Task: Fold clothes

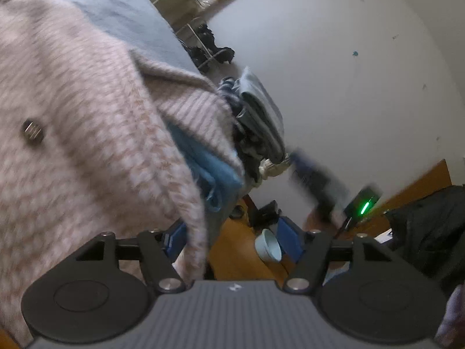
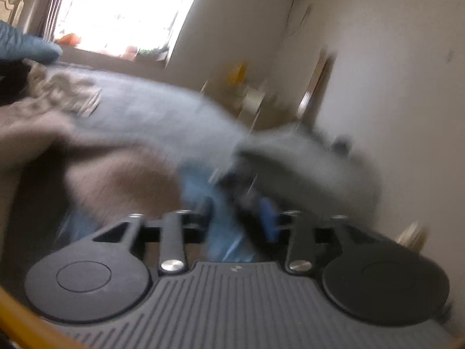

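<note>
Currently, your stock at this moment runs as follows.

Item one: pink knit cardigan, with a metal button and a ribbed cuff or hem. It fills the left half of the left wrist view, draped over a grey bed cover; one edge hangs down past the left finger of your left gripper.

Item two: blue cloth, tucked under the cardigan's edge.

Item three: pile of folded grey and striped clothes just beyond the cardigan, toward the pale wall.

Item four: white bowl on the orange floor below, seen between the left gripper's fingers.

Item five: left gripper. Its blue pads stand wide apart and nothing is pinched; the cardigan edge only hangs beside the left pad.

Item six: right gripper. The view is badly smeared. You can make out a brownish-pink mass to the left, most likely the same cardigan, and a grey bundle to the right, with blue cloth straight ahead. Whether its fingers are wide, narrow or holding cloth cannot be told.

Relation that matters: the cardigan lies to the left of both grippers, and its hanging edge runs away from your left gripper, up toward the cuff. By that reckoning your left gripper is the nearer one, and a small shift leftward would bring that edge between its pads.
</note>
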Available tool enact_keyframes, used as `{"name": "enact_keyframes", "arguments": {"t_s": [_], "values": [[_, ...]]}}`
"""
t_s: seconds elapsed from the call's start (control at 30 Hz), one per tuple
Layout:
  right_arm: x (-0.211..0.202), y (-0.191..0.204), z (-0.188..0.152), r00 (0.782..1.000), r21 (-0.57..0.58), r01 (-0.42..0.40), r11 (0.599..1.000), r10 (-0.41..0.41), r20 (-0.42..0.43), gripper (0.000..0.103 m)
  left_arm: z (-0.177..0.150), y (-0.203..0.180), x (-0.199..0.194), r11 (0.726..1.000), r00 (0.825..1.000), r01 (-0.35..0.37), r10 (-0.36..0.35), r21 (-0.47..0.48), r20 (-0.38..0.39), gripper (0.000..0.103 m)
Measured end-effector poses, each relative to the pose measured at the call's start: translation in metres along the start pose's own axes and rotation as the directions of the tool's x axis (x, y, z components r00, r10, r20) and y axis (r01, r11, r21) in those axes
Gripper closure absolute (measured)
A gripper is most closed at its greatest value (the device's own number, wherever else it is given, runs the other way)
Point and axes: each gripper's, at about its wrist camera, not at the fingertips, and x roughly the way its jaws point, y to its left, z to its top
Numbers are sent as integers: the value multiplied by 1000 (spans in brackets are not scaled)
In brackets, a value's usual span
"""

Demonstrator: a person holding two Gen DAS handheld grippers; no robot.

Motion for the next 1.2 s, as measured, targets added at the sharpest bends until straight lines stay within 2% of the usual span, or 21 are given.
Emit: {"name": "enact_keyframes", "arguments": {"t_s": [0.03, 0.1, 0.13, 0.17, 0.2, 0.27, 0.33, 0.37, 0.4, 0.47, 0.57, 0.63, 0.7, 0.77, 0.83, 0.9, 0.93, 1.0, 1.03, 1.1, 1.2], "values": [[3, -2, -7, 998, 60, -55, 997, 57, -27, 60, 14, -7, 5, 1000, 1000, -15, 15, 25, 5, 36], [1, -5, -25, 984, 171, -152, 974, 164, -63, 47, 43, -22, 18, 995, 998, -55, 53, 86, 31, 36], [-2, -6, -33, 978, 202, -183, 962, 198, -58, 43, 59, -30, 26, 990, 997, -66, 62, 121, 42, 36], [0, -9, -35, 973, 225, -210, 952, 225, -45, 38, 74, -38, 35, 984, 997, -75, 68, 159, 47, 34], [10, -8, -35, 971, 242, -222, 944, 237, -35, 35, 87, -43, 45, 977, 994, -104, 97, 188, 48, 29], [37, -12, -31, 967, 293, -227, 929, 250, -43, 33, 110, -52, 66, 955, 983, -183, 176, 234, 49, 27], [36, -23, -44, 960, 352, -246, 903, 277, -42, 33, 137, -41, 84, 951, 973, -230, 225, 207, 49, 28], [39, -28, -49, 958, 370, -252, 894, 284, -33, 32, 150, -33, 93, 950, 968, -251, 246, 187, 47, 32], [39, -34, -54, 962, 376, -243, 894, 273, -28, 32, 156, -27, 91, 942, 957, -289, 282, 172, 67, 37], [35, -40, -63, 968, 386, -218, 896, 250, -35, 32, 159, -16, 70, 918, 924, -375, 359, 128, 132, 35], [16, -51, -73, 949, 413, -284, 865, 316, -8, 32, 138, 3, 24, 896, 887, -442, 431, 33, 163, 29], [11, -52, -75, 939, 413, -318, 854, 345, 9, 32, 119, 15, 6, 888, 882, -459, 458, -19, 110, 29], [5, -53, -74, 938, 404, -322, 856, 346, 14, 32, 94, 25, 1, 899, 900, -432, 435, -66, 28, 31], [0, -55, -73, 938, 406, -325, 854, 346, 24, 32, 66, 33, 11, 927, 930, -366, 362, -84, -59, 38], [-4, -56, -74, 936, 412, -332, 849, 350, 32, 32, 43, 39, 29, 951, 951, -292, 278, -101, -132, 41], [-8, -55, -72, 937, 406, -329, 853, 348, 28, 32, 28, 44, 57, 968, 965, -217, 194, -124, -176, 41], [-11, -54, -71, 938, 401, -326, 856, 345, 25, 32, 27, 44, 73, 972, 964, -209, 186, -111, -188, 38], [-17, -52, -67, 938, 392, -329, 859, 345, 31, 32, 30, 44, 109, 973, 957, -223, 207, -61, -202, 20], [-21, -52, -65, 939, 388, -329, 861, 343, 36, 32, 29, 40, 125, 973, 951, -229, 216, -33, -219, 18], [-28, -53, -62, 944, 381, -317, 869, 327, 40, 32, 25, 26, 151, 970, 934, -240, 243, 43, -261, 5], [-38, -55, -58, 953, 376, -293, 879, 302, 37, 32, 13, -6, 169, 949, 902, -249, 300, 195, -310, 3]]}}
